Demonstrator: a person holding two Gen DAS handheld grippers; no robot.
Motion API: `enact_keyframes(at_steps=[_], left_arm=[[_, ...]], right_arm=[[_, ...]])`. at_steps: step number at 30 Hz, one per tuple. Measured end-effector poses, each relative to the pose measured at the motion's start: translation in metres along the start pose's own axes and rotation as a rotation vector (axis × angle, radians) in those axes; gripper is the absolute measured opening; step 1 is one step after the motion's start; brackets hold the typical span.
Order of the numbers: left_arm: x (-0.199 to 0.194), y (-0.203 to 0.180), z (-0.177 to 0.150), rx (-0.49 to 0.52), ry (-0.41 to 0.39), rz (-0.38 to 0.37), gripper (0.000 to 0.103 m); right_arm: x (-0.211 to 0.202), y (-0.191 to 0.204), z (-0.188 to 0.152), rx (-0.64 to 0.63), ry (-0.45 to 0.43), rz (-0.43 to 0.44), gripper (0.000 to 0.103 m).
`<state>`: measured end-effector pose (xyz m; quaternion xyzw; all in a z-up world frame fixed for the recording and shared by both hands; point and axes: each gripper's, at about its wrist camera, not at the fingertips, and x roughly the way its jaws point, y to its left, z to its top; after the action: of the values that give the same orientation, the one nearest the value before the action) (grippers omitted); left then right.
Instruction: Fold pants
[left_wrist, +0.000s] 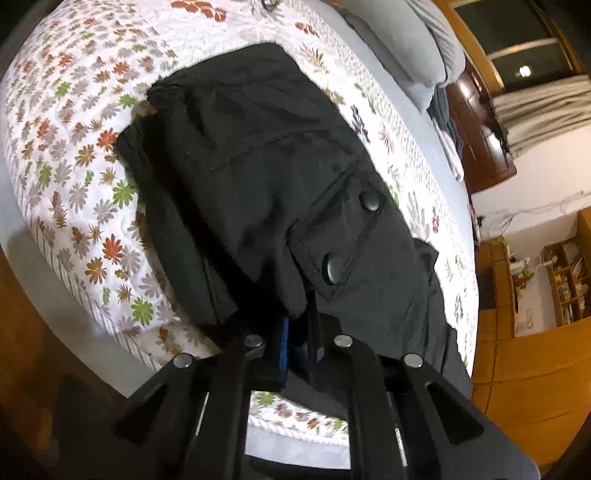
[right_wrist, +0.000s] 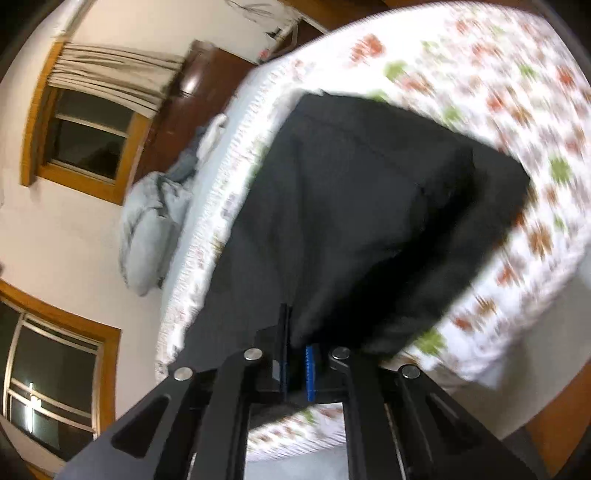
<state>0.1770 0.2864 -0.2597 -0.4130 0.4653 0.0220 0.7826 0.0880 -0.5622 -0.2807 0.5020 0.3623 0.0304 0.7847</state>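
Your left gripper (left_wrist: 297, 332): fingers pinched on edge of black pants (left_wrist: 258, 177). Your right gripper (right_wrist: 295, 354): fingers clamped on same pants, view blurred. Pants spread ahead of both fingers on floral bed quilt (left_wrist: 74, 155).

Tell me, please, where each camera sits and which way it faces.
Left wrist: sits on the left gripper, looks down along its fingers at the black pants on the floral quilt; only its fingers show, shut on cloth.
Right wrist: sits on the right gripper, looks down at the pants, window behind; blurred.
Shared: pants, quilt, grey bedding.
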Motion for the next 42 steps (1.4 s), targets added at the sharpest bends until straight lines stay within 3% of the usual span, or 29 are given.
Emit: enact_keyframes(at_steps=[8,10,12,13,14,15,16,19,22,26,29,31,33,36,37,38,39,42], left_arm=[[0.002,0.001,0.000,0.026,0.008,-0.001,0.007],[0.003,0.001,-0.002,0.043,0.005,0.009,0.012],[0.003,0.000,-0.004,0.050,0.018,-0.003,0.023],[-0.001,-0.001,-0.006,0.061,0.027,-0.026,0.041],[-0.006,-0.004,-0.008,0.080,0.029,-0.046,0.065],[-0.014,-0.008,-0.011,0.106,0.018,-0.045,0.079],[-0.024,-0.012,-0.015,0.140,-0.013,-0.024,0.086],[-0.051,-0.029,-0.022,0.264,-0.073,0.004,0.088],[-0.072,-0.038,-0.020,0.317,-0.155,-0.008,0.090],[-0.091,-0.022,0.004,0.206,-0.237,-0.047,0.091],[-0.094,-0.009,0.016,0.134,-0.244,-0.050,0.091],[-0.091,-0.006,0.022,0.118,-0.230,-0.056,0.091],[-0.082,-0.009,0.026,0.134,-0.192,-0.067,0.091],[-0.060,-0.011,0.029,0.166,-0.149,-0.048,0.091],[-0.052,-0.010,0.031,0.164,-0.133,-0.031,0.091],[-0.040,-0.006,0.034,0.149,-0.110,0.008,0.091],[-0.033,-0.003,0.036,0.140,-0.093,0.029,0.091],[-0.017,0.008,0.039,0.111,-0.062,0.043,0.091]], right_arm=[[-0.008,0.001,0.001,-0.031,-0.015,-0.016,0.007],[-0.009,0.000,0.002,-0.029,0.007,-0.005,0.009],[-0.023,-0.004,0.004,-0.016,-0.006,-0.007,0.029],[-0.038,-0.006,0.005,-0.026,-0.034,-0.022,0.033],[-0.048,-0.008,0.006,-0.024,-0.051,-0.026,0.034],[-0.066,-0.013,0.006,-0.011,-0.087,-0.035,0.033],[-0.086,-0.014,0.007,-0.002,-0.142,-0.042,0.033],[-0.113,-0.003,0.010,-0.025,-0.236,-0.014,0.033],[-0.093,0.022,0.013,-0.083,-0.185,0.034,0.033],[-0.042,0.044,0.012,-0.178,-0.097,0.028,0.033],[-0.021,0.034,0.017,-0.176,-0.072,-0.047,0.033],[-0.019,0.017,0.025,-0.145,-0.070,-0.089,0.020],[-0.020,0.001,0.031,-0.116,-0.067,-0.107,0.000],[-0.024,-0.013,0.034,-0.078,-0.044,-0.078,0.000],[-0.028,-0.013,0.034,-0.077,-0.040,-0.072,0.002],[-0.037,-0.010,0.033,-0.070,-0.044,-0.053,0.011],[-0.048,-0.009,0.032,-0.061,-0.066,-0.027,0.029],[-0.084,-0.011,0.029,-0.038,-0.140,0.020,0.055]])
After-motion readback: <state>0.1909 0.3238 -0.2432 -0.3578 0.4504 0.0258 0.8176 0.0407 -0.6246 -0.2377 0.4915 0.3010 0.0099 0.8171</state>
